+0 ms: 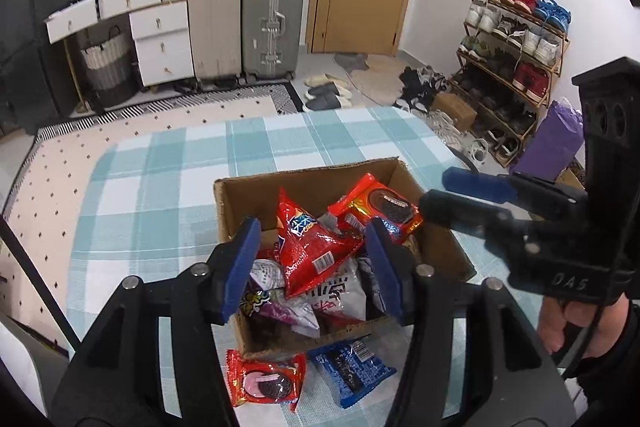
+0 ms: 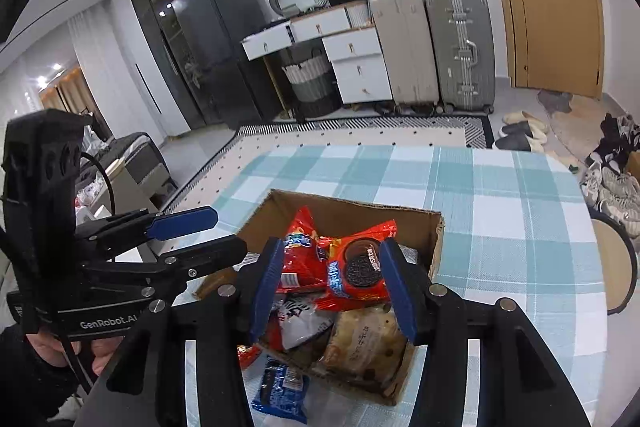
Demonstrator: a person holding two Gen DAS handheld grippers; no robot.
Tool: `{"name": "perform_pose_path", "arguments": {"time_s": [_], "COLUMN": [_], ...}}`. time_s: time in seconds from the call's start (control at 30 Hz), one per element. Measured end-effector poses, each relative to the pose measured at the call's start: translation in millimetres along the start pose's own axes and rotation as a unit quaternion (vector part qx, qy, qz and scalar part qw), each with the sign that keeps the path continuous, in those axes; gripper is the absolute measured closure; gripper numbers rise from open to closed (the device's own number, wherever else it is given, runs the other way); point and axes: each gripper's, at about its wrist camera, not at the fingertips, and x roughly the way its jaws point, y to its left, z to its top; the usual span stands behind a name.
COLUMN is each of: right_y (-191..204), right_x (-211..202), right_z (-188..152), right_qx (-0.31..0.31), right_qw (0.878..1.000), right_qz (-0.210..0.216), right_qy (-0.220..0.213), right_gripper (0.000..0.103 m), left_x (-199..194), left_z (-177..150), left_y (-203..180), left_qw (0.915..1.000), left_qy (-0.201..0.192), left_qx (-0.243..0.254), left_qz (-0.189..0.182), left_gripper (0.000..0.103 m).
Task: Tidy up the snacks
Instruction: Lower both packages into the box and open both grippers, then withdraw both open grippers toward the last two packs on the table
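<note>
An open cardboard box (image 1: 304,183) (image 2: 352,207) stands on the blue-checked table, filled with several snack packs. My left gripper (image 1: 312,231) hangs open over it. A red chip bag (image 1: 316,247) (image 2: 298,255) lies on the pile between its blue pads, with a gap at the left pad. My right gripper (image 2: 331,245) (image 1: 436,189) is open too. A red cookie pack (image 2: 356,267) (image 1: 380,207) rests on the pile between its fingers, close to the right pad. In front of the box lie a red-and-pink cookie pack (image 1: 264,379) and a blue cookie pack (image 1: 352,371) (image 2: 280,395).
The checked tablecloth (image 1: 168,195) spreads left of and beyond the box. A chair (image 2: 616,259) stands at the table's right side. Farther off are suitcases (image 1: 272,23), a white drawer desk (image 1: 160,39), a shoe rack (image 1: 516,55) and a purple bag (image 1: 556,143).
</note>
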Motion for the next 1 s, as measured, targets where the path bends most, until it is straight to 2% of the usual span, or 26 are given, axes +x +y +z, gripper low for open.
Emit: {"name": "perform_pose_path", "arguments": {"time_s": [0.13,0.2,0.43,0.67,0.73,0.8,0.87,1.0], "right_y": [11.7,19.0,47.4,77.3,82.9,87.6,90.4,94.5], "right_x": [-25.2,-38.2,-81.3,-118.5,-127.8,-135.9,-142.0,-149.6], "right_z": [-5.5,-10.3,-35.5,-61.3,-69.3,-77.5,-85.5,-104.8], "right_qx": [-0.006,-0.011,-0.027,-0.049,-0.049,-0.050,-0.049,-0.046], "right_qw": [1.000,0.999,0.998,0.993,0.992,0.991,0.990,0.989], "right_qz": [0.005,0.009,0.020,0.019,0.024,0.024,0.025,0.020], "right_qy": [-0.021,-0.030,-0.061,-0.102,-0.114,-0.123,-0.130,-0.138], "right_gripper": [0.047,0.036,0.032,0.021,0.019,0.017,0.014,0.009], "left_x": [-31.4,-50.4,-104.5,-153.6,-162.9,-173.0,-181.5,-187.2], "left_z": [-7.2,-12.3,-35.6,-63.9,-72.7,-81.3,-91.3,-112.9], "left_y": [-2.1,-1.0,-4.3,-12.4,-14.5,-15.5,-14.3,-6.3], "left_qw": [0.9994,0.9987,0.9960,0.9930,0.9922,0.9902,0.9875,0.9862], "left_qy": [-0.030,-0.048,-0.085,-0.113,-0.115,-0.124,-0.141,-0.141], "left_qx": [-0.004,-0.013,-0.022,-0.029,-0.034,-0.037,-0.039,-0.056], "left_qz": [0.015,0.013,0.014,0.020,0.034,0.052,0.058,0.066], "left_gripper": [0.038,0.037,0.023,0.017,0.006,0.001,0.001,0.001]}}
